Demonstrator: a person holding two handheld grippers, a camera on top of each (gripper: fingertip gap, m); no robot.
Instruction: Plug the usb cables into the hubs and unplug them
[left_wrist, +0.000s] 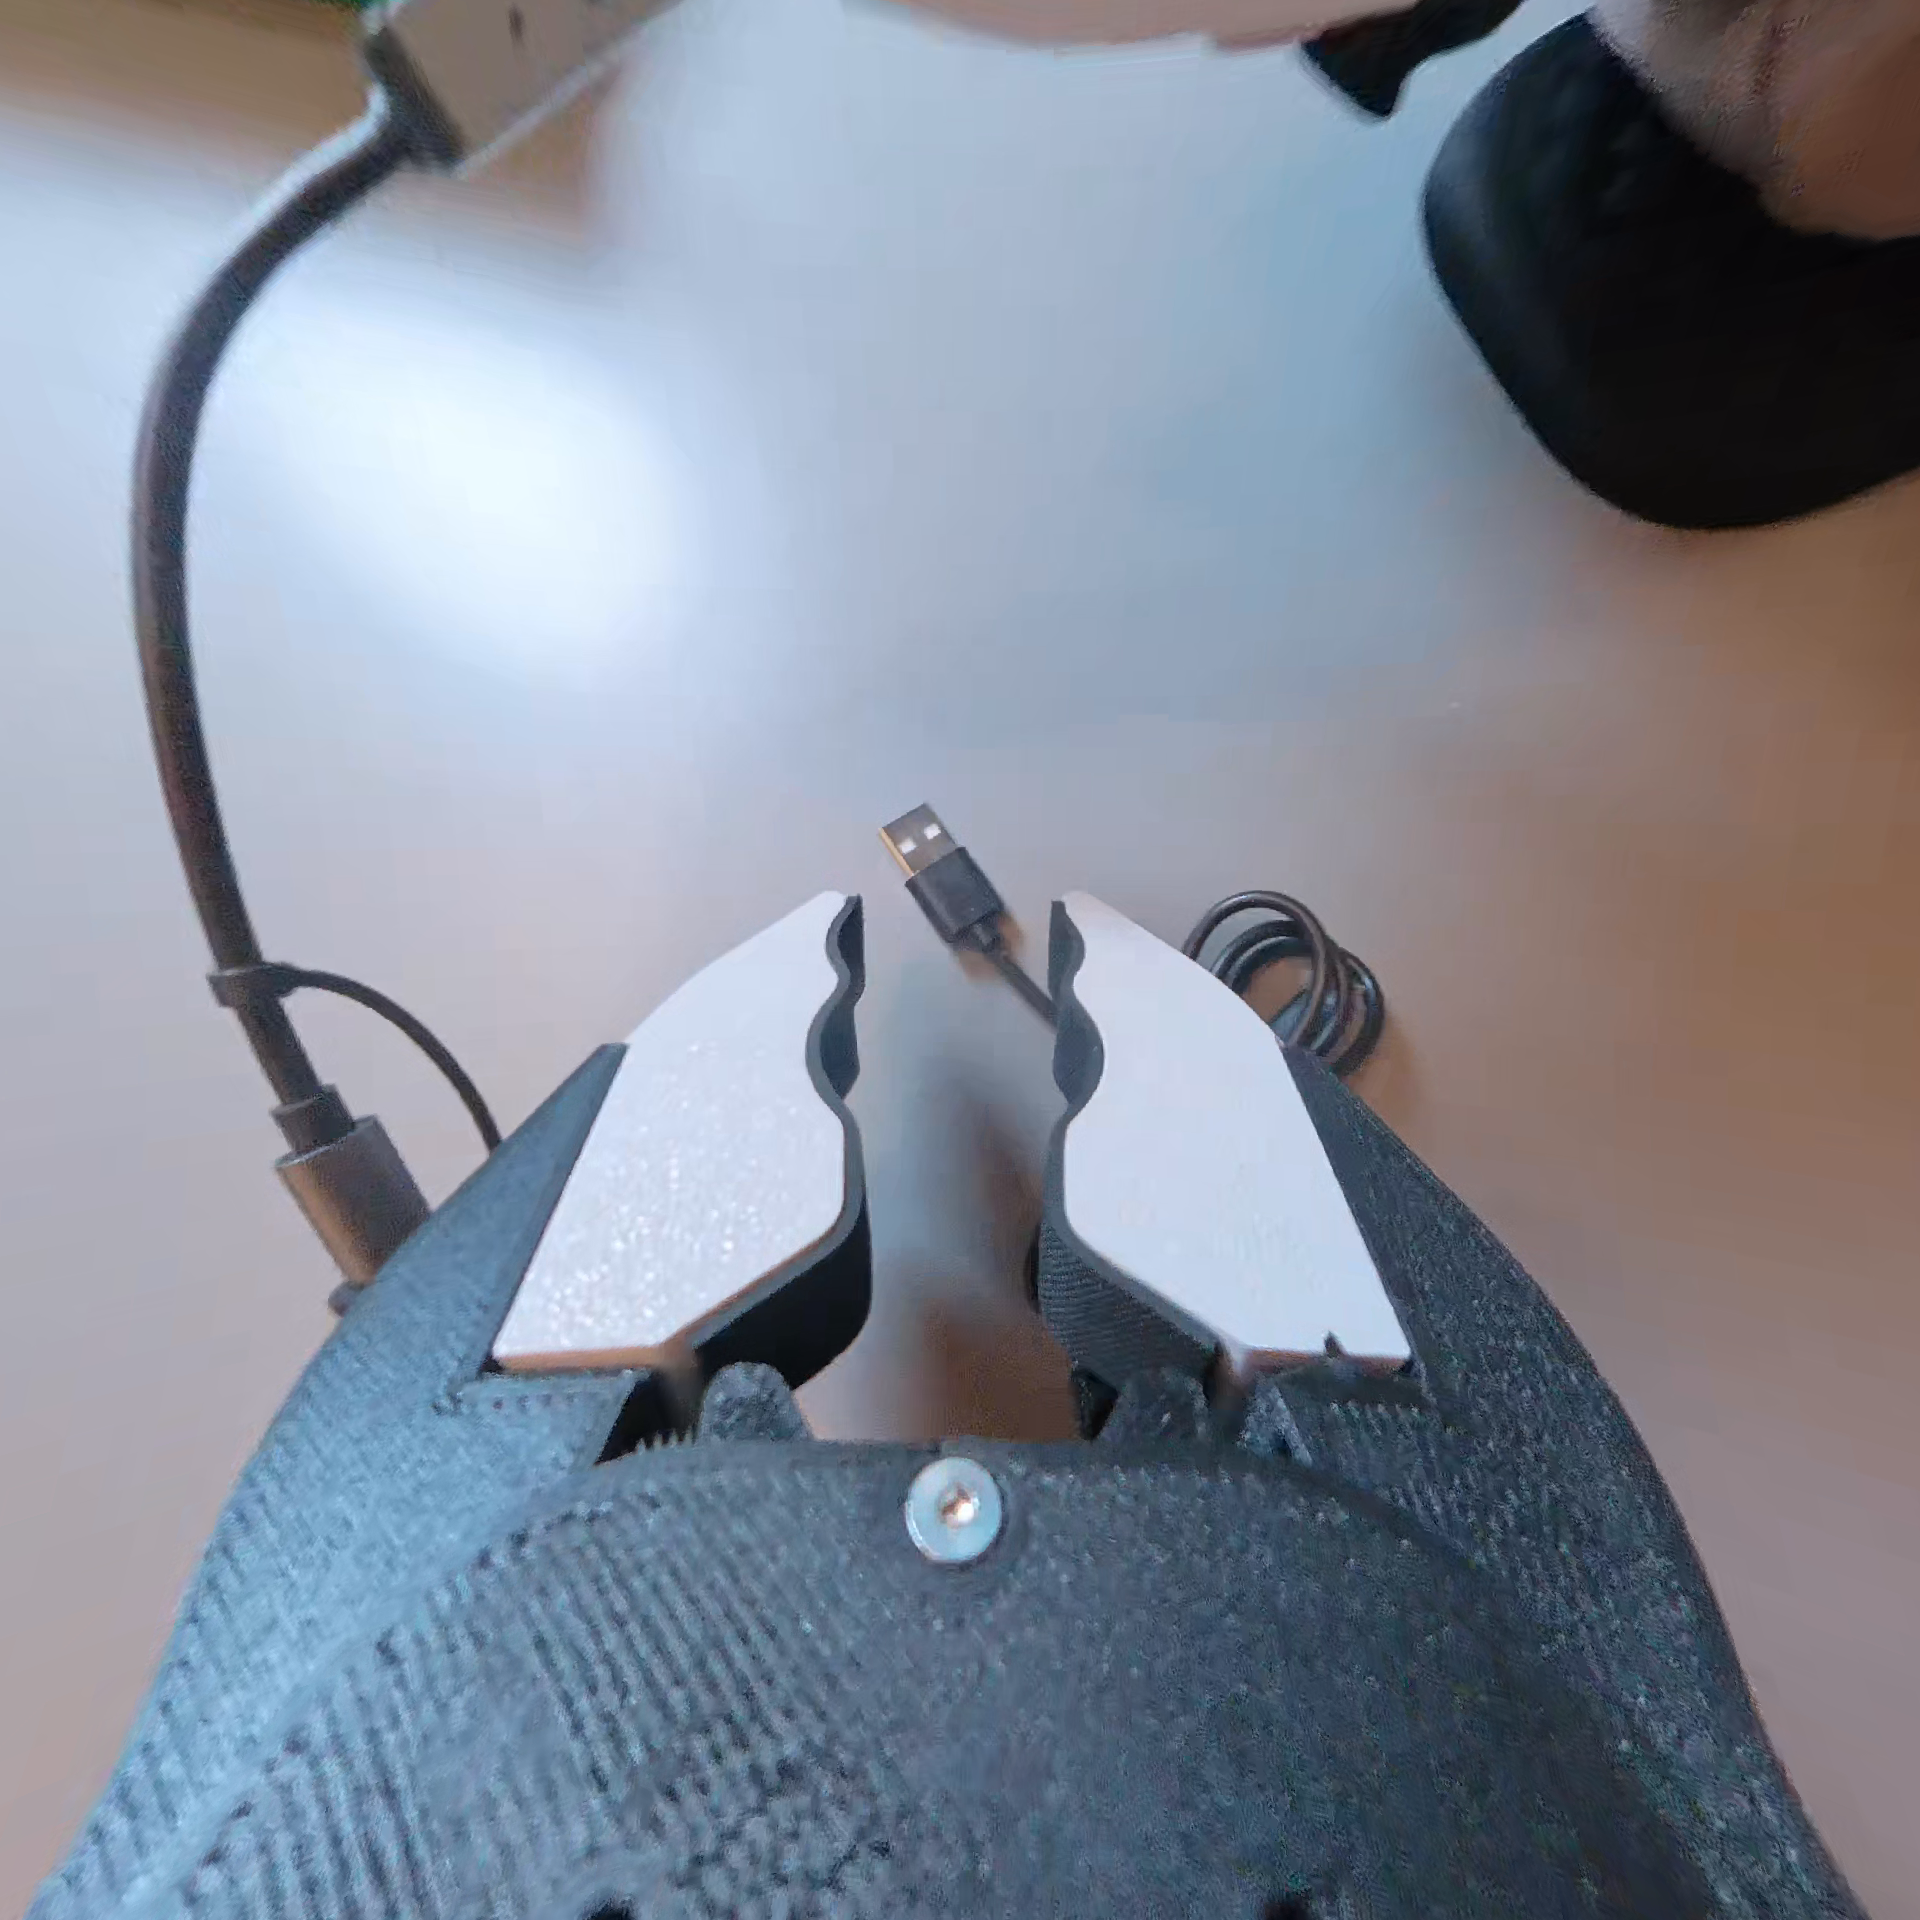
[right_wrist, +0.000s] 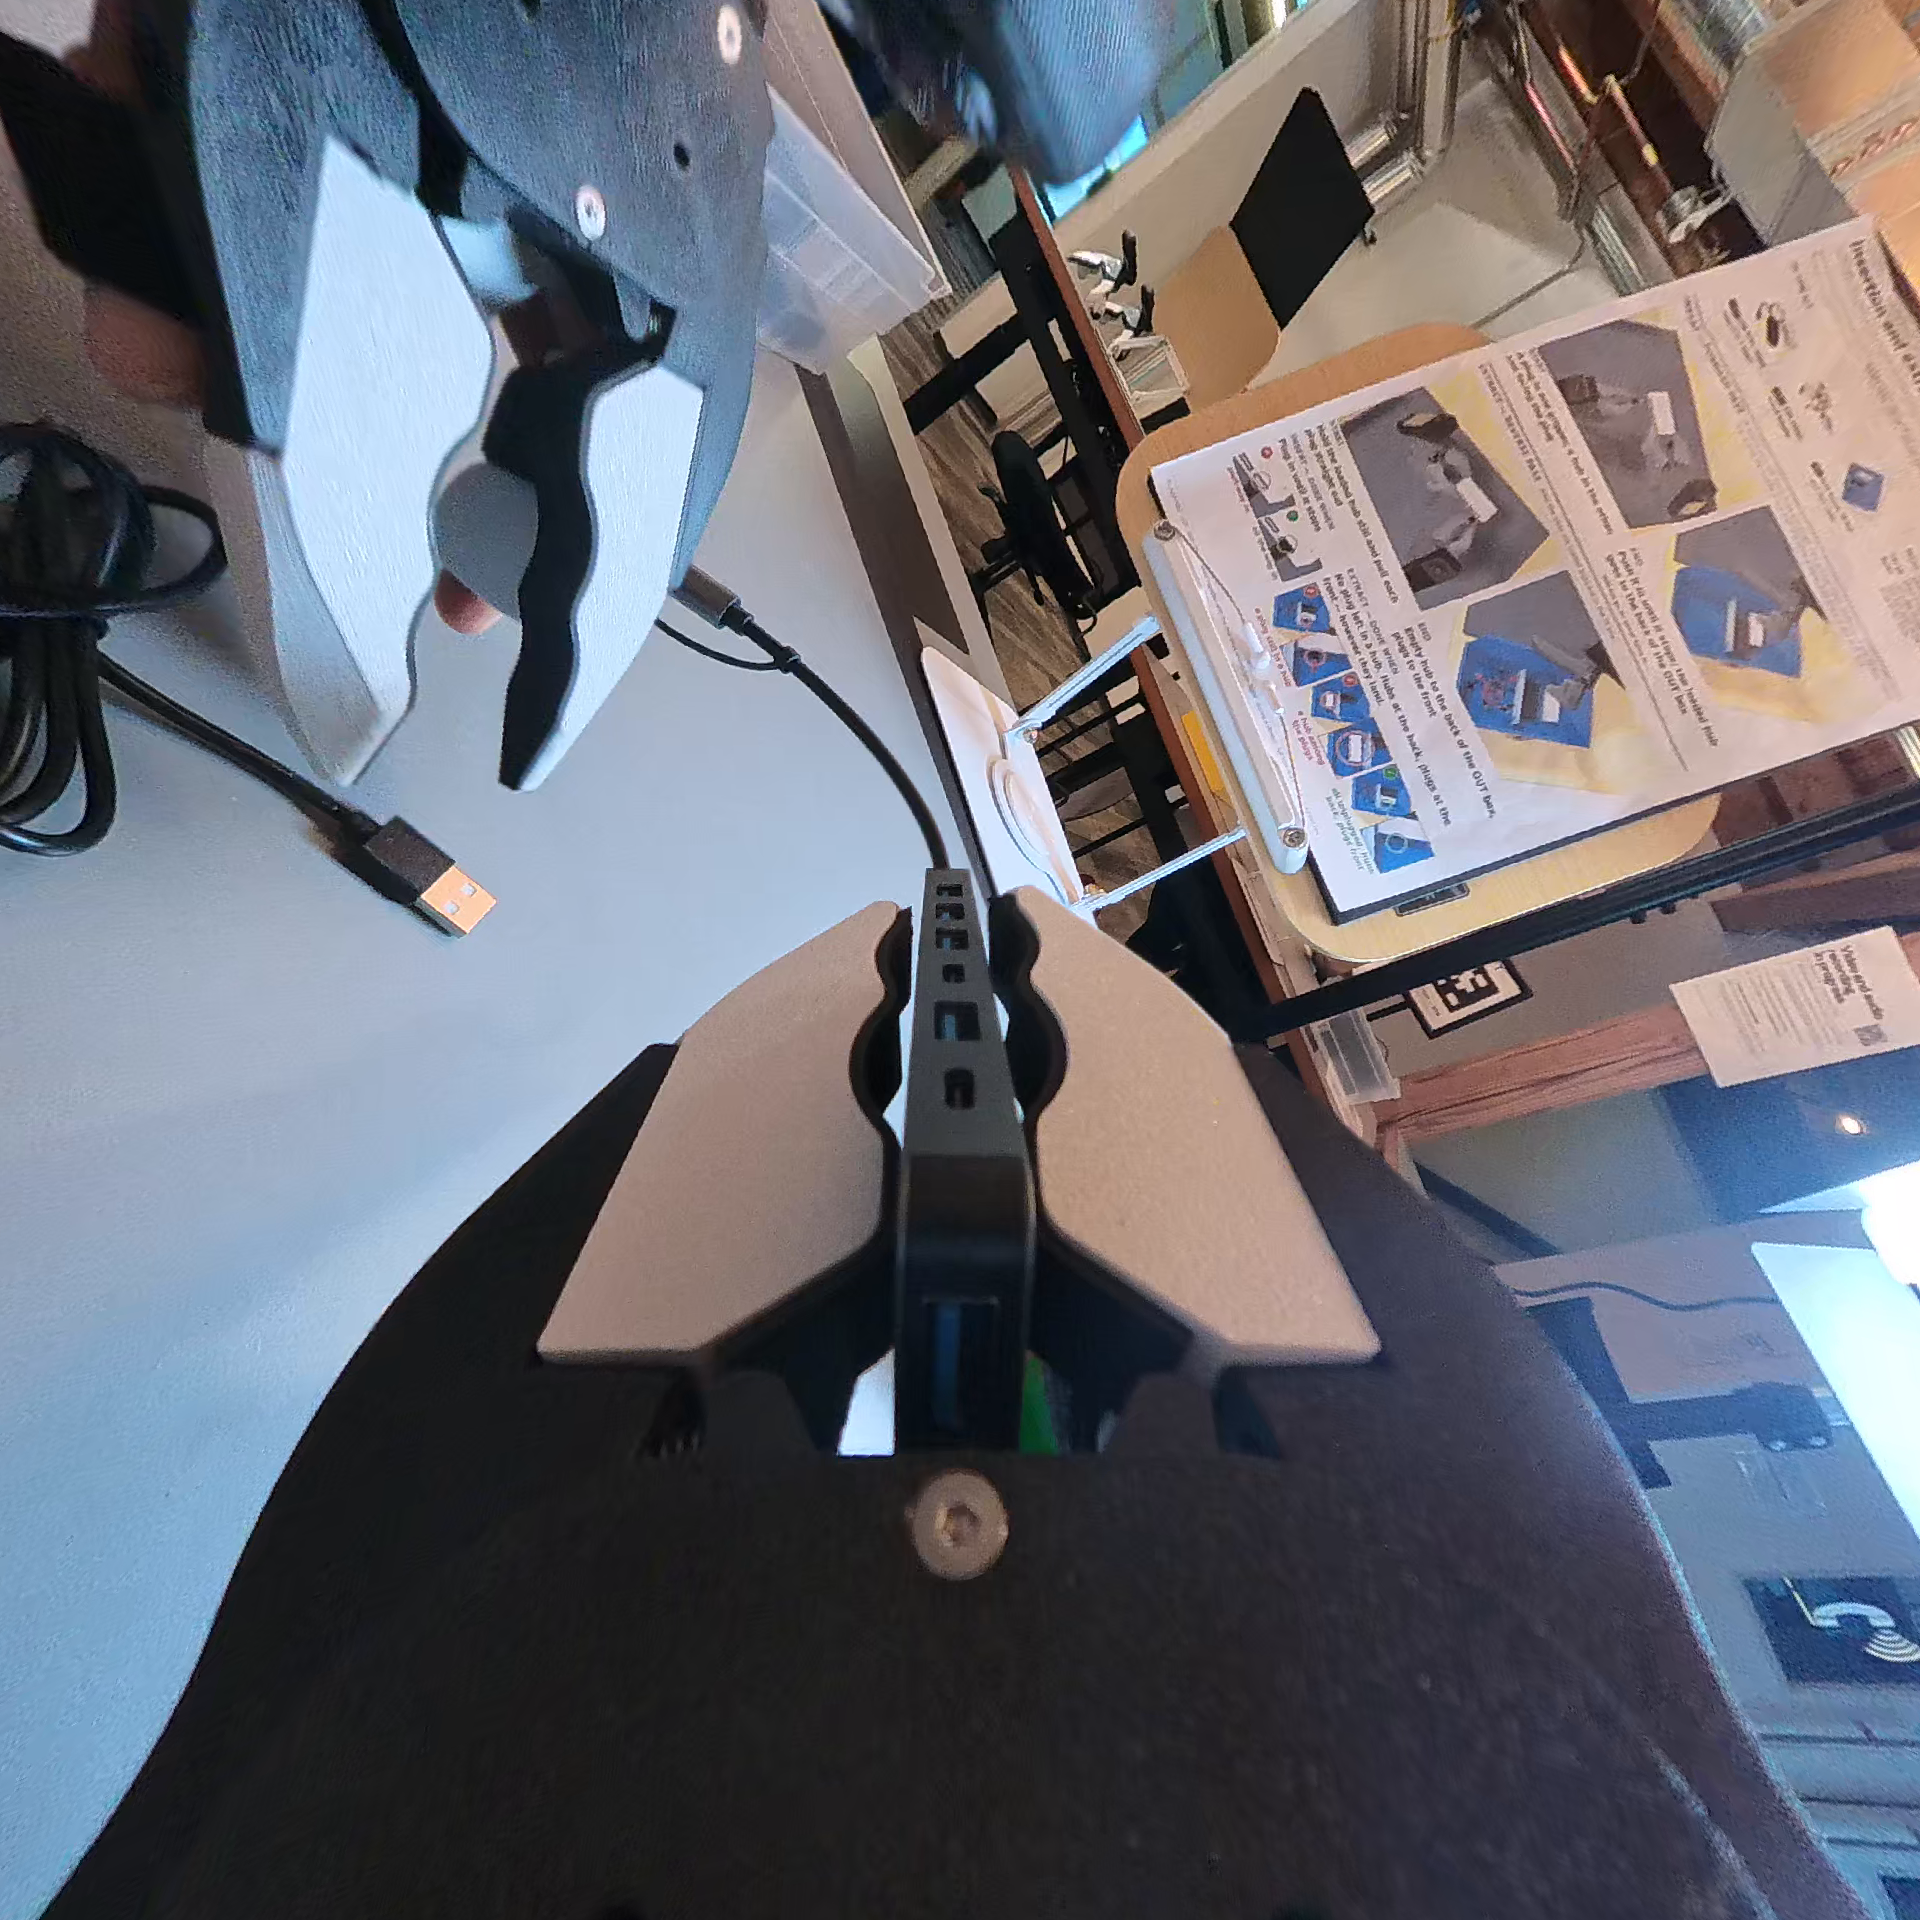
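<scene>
A black USB-A cable lies on the white table (left_wrist: 727, 520), its plug (left_wrist: 940, 868) free and its coil (left_wrist: 1299, 977) behind my right finger. My left gripper (left_wrist: 956, 914) is open and empty, its fingertips either side of the plug's rear end and just above it. My right gripper (right_wrist: 956, 909) is shut on a dark grey hub (right_wrist: 956, 1049), held edge-up with several ports facing me. The hub's own black cable (right_wrist: 862, 727) trails off across the table. The right wrist view also shows the left gripper (right_wrist: 436, 774) over the plug (right_wrist: 426, 873).
The hub's thick cable (left_wrist: 177, 623) curves down the left to a grey connector (left_wrist: 348, 1174). A printed sheet on a white stand (right_wrist: 1558, 571) stands past the table's far edge (right_wrist: 862, 499). A person's hand and the black body of the other gripper (left_wrist: 1662, 312) sit at the upper right. Some 12 cm of space lies between my two pairs of fingers.
</scene>
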